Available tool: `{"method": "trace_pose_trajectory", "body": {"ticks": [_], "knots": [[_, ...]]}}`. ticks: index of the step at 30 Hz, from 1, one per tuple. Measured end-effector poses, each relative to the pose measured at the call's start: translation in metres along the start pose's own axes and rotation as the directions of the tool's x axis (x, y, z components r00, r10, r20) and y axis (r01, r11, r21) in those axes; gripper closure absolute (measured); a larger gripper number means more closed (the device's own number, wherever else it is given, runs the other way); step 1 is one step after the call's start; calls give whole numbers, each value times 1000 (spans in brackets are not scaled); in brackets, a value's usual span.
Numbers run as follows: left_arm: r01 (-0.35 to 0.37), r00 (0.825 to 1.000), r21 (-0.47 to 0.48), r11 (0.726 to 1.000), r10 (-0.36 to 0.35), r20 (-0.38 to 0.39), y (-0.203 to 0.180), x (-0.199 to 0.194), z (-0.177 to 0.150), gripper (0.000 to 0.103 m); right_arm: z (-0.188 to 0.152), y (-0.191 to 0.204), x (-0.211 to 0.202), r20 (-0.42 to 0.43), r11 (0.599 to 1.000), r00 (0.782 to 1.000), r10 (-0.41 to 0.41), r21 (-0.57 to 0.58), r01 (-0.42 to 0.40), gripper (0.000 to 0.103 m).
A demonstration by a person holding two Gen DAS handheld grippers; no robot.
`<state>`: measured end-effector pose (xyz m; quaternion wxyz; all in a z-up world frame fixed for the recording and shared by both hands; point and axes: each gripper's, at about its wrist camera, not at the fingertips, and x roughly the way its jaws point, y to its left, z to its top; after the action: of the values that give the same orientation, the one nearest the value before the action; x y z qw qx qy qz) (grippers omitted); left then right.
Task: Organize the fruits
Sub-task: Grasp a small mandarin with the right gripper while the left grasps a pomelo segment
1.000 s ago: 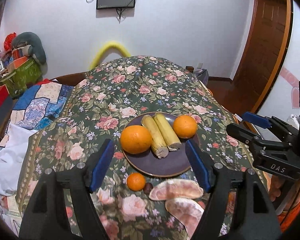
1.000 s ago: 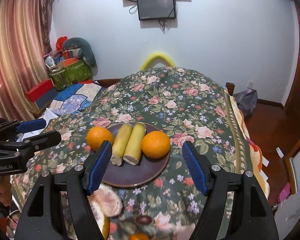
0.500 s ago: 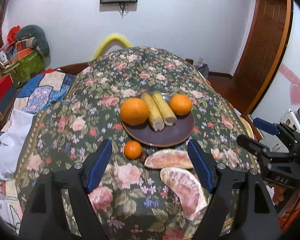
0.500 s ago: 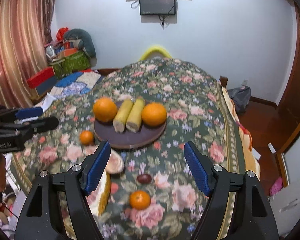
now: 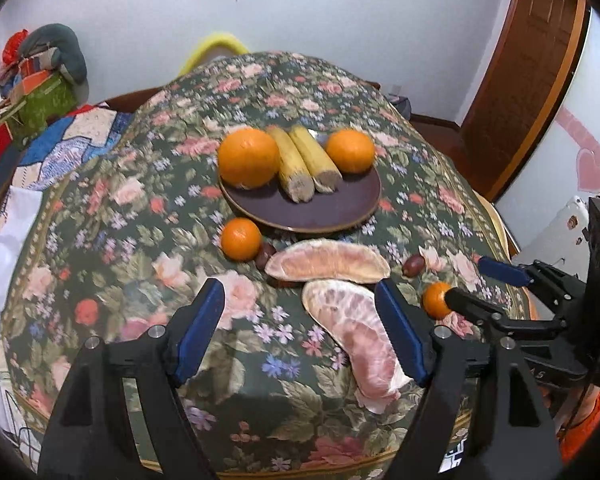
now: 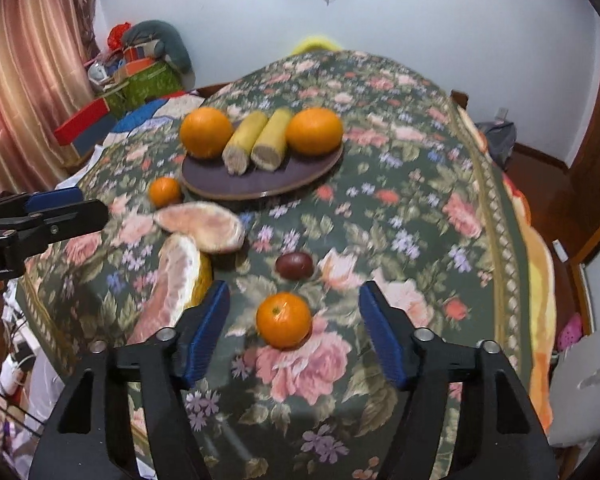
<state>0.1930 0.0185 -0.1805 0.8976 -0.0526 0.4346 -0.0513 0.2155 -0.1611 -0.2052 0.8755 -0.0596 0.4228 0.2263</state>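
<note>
Tangerine (image 6: 283,320) lies between the wide-open, empty right gripper (image 6: 294,330) fingers.

I see a table (image 6: 400,128) draped in a dark floral cloth. Directly on it lie a brown plate (image 5: 332,210), two peeled pomelo segments (image 5: 328,262) (image 5: 360,332) just beside each other, two small tangerines (image 5: 241,239) (image 6: 284,320), and dark dates (image 6: 295,265) (image 5: 265,255).
</note>
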Motion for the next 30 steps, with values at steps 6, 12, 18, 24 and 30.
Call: {"method": "trace_pose_trajectory", "body": {"ticks": [6,12,18,24,30], "knots": [[15,999,6,1000,-15,-44,-11,15,-7,26,-11,0,15,-51,1000,998,30,10,-29,62],[24,997,-6,1000,-24,-73,-19,25,-10,26,-13,-1,16,-48,998,997,66,25,-65,72],[22,994,-15,1000,-24,-110,-30,36,-13,26,-12,-9,7,-13,997,997,71,38,-71,72],[16,988,-16,1000,-19,-152,-43,51,-18,26,-14,-23,-10,30,996,997,69,60,-70,72],[8,984,-63,998,-19,-179,-49,66,-26,31,-15,-30,-16,52,994,996,79,73,-83,72]]}}
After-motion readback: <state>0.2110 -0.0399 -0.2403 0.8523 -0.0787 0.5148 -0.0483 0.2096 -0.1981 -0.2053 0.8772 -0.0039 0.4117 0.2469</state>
